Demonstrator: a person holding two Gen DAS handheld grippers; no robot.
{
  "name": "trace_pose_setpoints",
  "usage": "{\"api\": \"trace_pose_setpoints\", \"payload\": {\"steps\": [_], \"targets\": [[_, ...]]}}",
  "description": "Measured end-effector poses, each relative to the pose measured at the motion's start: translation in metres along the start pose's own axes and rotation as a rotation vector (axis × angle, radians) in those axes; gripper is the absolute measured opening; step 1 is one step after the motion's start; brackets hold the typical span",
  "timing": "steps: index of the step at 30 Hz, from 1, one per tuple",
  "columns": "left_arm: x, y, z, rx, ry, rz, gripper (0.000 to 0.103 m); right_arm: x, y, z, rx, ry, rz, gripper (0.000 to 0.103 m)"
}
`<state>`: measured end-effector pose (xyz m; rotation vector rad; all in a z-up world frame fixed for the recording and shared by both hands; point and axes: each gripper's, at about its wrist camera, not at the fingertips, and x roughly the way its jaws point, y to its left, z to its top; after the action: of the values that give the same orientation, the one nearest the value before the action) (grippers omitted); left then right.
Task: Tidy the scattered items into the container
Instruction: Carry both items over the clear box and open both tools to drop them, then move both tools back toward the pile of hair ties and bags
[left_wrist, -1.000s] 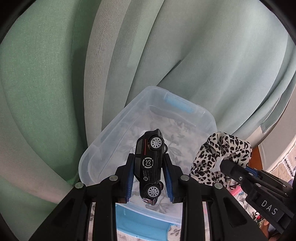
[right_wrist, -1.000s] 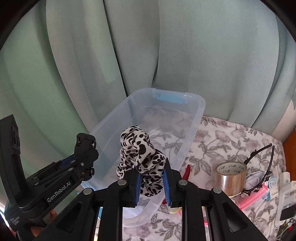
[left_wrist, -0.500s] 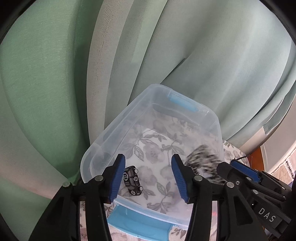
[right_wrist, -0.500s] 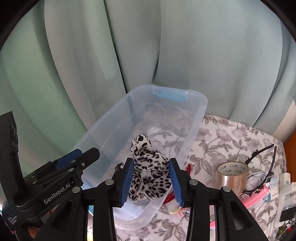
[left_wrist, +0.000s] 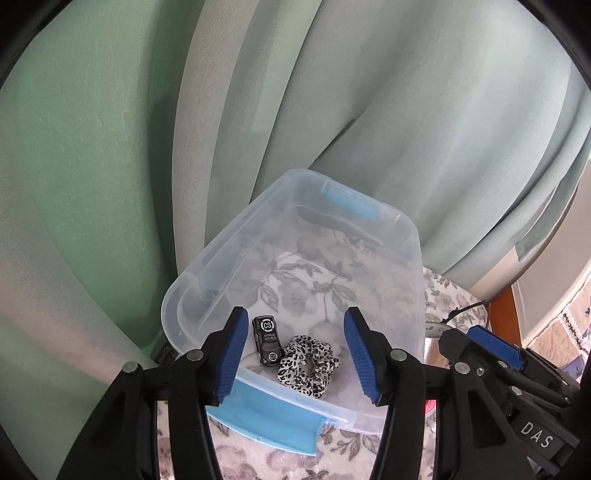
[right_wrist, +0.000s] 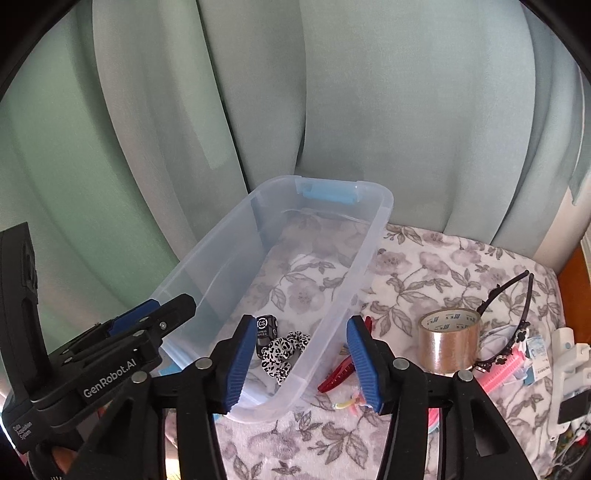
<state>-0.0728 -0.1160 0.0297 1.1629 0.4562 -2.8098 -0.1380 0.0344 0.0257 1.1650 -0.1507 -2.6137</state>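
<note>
bin (left_wrist: 413, 254): clear plastic tub, blue latch at each end, open top, sits on the floral cloth (right_wrist: 436, 266) against the green curtain (left_wrist: 110, 147)
car (left_wrist: 266, 339): small black toy, white "CS" roundels on roof and bonnet, upright on its wheels on the bin floor at the near end
scrunchie (left_wrist: 306, 360): black-and-white leopard print, lies flat in the bin, just beside the car on its right, touching or nearly so, can't tell which
left hand-held gripper (left_wrist: 295, 354): jaws apart, have just been opening, nothing clamped; blue pads clear of both items
car vs left gripper: below and between the fingertips in the left wrist view, nearer the left pad, no contact
right hand-held gripper (right_wrist: 303, 363): jaws apart, have just been opening, nothing clamped
scrunchie vs right gripper: in the right wrist view it (right_wrist: 282, 350) lies down in the bin between the fingertips, nearer the left pad, no contact; car (right_wrist: 266, 330) just behind it
gripper layout: left gripper body (right_wrist: 110, 354) shows at lower left of the right wrist view; right gripper body (left_wrist: 509, 373) shows at lower right of the left wrist view; both over the near end of the bin
outside bin, on cloth: red clip (right_wrist: 341, 373) just beside the bin's right wall; tape roll (right_wrist: 448, 341) further right; black headband (right_wrist: 511, 314) next to the tape; pink comb (right_wrist: 498, 374) below the headband
</note>
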Motion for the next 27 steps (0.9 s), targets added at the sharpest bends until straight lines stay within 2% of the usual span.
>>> {"api": "trace_pose_setpoints", "payload": {"steps": [5, 9, 14, 27], "targets": [[-0.022, -0.016, -0.005, 0.027, -0.018, -0.006, 0.055, -0.023, -0.014, -0.010, 0.048, -0.032, -0.010, 0.057], [-0.041, -0.032, -0.012, 0.059, -0.034, -0.008, 0.061, -0.044, -0.027, -0.024, 0.091, -0.063, -0.012, 0.058], [-0.061, -0.058, -0.021, 0.116, -0.049, -0.015, 0.061, -0.072, -0.044, -0.044, 0.134, -0.109, -0.023, 0.059], [-0.071, -0.135, -0.046, 0.274, -0.031, -0.037, 0.062, -0.122, -0.107, -0.083, 0.267, -0.203, -0.071, 0.063]]}}
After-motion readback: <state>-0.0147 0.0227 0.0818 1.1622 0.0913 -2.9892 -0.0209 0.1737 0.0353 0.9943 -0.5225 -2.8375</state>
